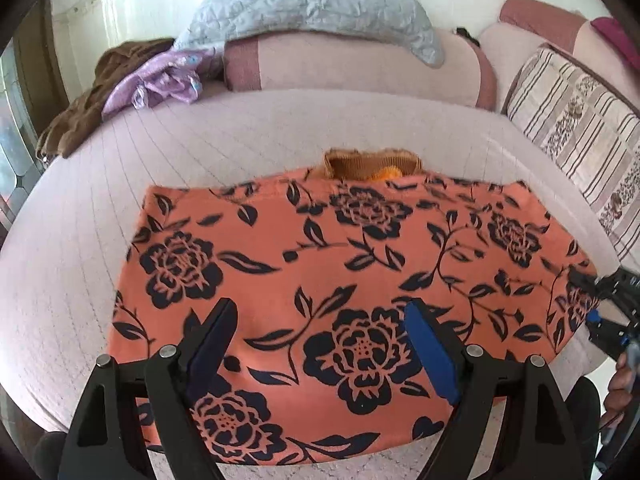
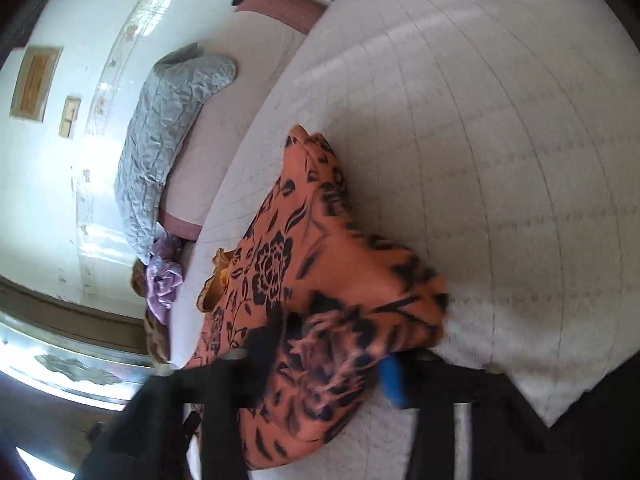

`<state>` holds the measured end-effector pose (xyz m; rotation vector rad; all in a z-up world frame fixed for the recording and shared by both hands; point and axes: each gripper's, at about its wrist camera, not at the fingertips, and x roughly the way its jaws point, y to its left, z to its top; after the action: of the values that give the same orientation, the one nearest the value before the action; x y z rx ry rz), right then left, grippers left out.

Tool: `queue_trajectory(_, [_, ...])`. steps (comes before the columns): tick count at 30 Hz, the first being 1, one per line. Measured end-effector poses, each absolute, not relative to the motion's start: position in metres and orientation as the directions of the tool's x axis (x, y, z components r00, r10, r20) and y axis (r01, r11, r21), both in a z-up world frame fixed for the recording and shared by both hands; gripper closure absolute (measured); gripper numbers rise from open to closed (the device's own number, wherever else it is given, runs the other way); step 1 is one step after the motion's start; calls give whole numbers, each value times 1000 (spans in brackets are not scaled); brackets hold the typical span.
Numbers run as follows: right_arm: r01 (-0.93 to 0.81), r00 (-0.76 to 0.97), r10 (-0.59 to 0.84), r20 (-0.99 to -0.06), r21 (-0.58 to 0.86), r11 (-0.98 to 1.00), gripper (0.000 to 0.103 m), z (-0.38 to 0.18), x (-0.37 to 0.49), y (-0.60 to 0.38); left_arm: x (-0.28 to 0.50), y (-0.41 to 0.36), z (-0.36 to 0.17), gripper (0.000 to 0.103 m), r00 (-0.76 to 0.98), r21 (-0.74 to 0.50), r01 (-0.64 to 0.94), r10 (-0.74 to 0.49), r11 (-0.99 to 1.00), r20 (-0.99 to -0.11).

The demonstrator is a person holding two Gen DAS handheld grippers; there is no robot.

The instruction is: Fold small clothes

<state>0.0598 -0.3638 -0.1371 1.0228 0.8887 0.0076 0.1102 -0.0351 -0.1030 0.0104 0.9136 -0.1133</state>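
Observation:
An orange garment with dark blue flowers lies spread on the pale quilted bed. A ribbed mustard-orange piece sticks out from under its far edge. My left gripper hangs just above the garment's near part, jaws wide open and empty. My right gripper grips the garment's right edge. In the right wrist view, which is rolled sideways, the orange garment is bunched between the right gripper's fingers and lifted off the bed.
A brown cloth and a purple garment lie at the bed's far left. A grey quilted pillow rests on pink bolsters at the back. A striped patterned cushion lies at the right.

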Motion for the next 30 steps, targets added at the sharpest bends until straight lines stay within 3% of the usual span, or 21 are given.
queue_trajectory(4, [397,634,384,-671,708,583,56,-152,59,-360,123,-51,-149,16,494,44,155,-39,987,-869])
queue_trajectory(6, [378,652,402,-643,735,563,43,-152,59,-362,119,-53,-150,15,537,62,155,-31,986,-843])
queue_trajectory(8, [377,639,387,-665,709,596,42,-147,65,-358,123,-51,-148,15,519,38,152,-47,988,-854])
queue_trajectory(10, [353,612,338,-715,629,692,69,-140,80,-349,126,-43,-148,15,507,1,168,-85,986,-858])
queue_trajectory(12, [321,591,331,-735,592,739,78,-129,95,-340,124,-32,-142,16,512,-34,156,-110,987,-852])
queue_trajectory(16, [143,676,275,-683,489,861,79,-51,101,-294,113,11,-121,16,572,-138,52,-142,989,-808])
queue_trajectory(20, [-117,719,309,-622,330,937,80,9,97,-203,100,64,-106,16,622,-246,-65,-153,967,-768])
queue_trajectory(23, [-289,654,346,-673,201,936,80,-11,96,-127,97,97,-104,16,628,-335,-105,-199,936,-753])
queue_trajectory(27, [-376,464,332,-821,156,913,79,-93,103,-66,107,122,-113,16,588,-490,-125,-333,863,-737])
queue_trajectory(30, [-406,522,297,-800,74,911,80,-89,87,-54,125,117,-118,17,563,-558,-105,-413,823,-716])
